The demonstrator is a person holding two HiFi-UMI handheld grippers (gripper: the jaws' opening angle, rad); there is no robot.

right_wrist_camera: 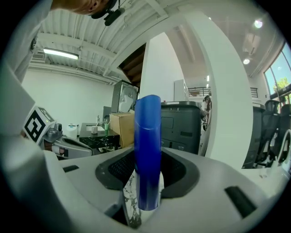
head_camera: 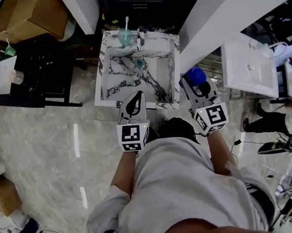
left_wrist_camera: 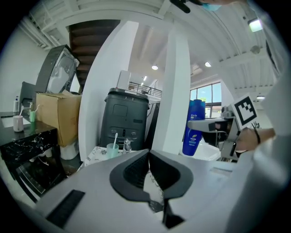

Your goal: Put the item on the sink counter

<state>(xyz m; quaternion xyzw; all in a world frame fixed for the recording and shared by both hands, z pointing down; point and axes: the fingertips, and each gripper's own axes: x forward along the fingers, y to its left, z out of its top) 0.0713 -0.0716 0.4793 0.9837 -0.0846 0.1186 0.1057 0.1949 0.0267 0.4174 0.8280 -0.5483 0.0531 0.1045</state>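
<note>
A blue bottle (head_camera: 196, 75) stands upright between the jaws of my right gripper (head_camera: 199, 86), which is shut on it just beyond the right front corner of the marble sink counter (head_camera: 103, 76). In the right gripper view the bottle (right_wrist_camera: 148, 150) fills the middle, pinched between both pads. The left gripper view shows the same bottle (left_wrist_camera: 194, 127) off to the right. My left gripper (head_camera: 134, 103) hovers over the counter's front edge, shut with nothing in it; its pads (left_wrist_camera: 136, 170) meet at the tips.
A pale green cup with a toothbrush (head_camera: 125, 36) and a faucet (head_camera: 140, 38) stand at the sink's far rim. A black marble table (head_camera: 30, 73) and a cardboard box (head_camera: 30, 17) lie to the left, a white basin (head_camera: 248, 69) to the right, white pillars behind.
</note>
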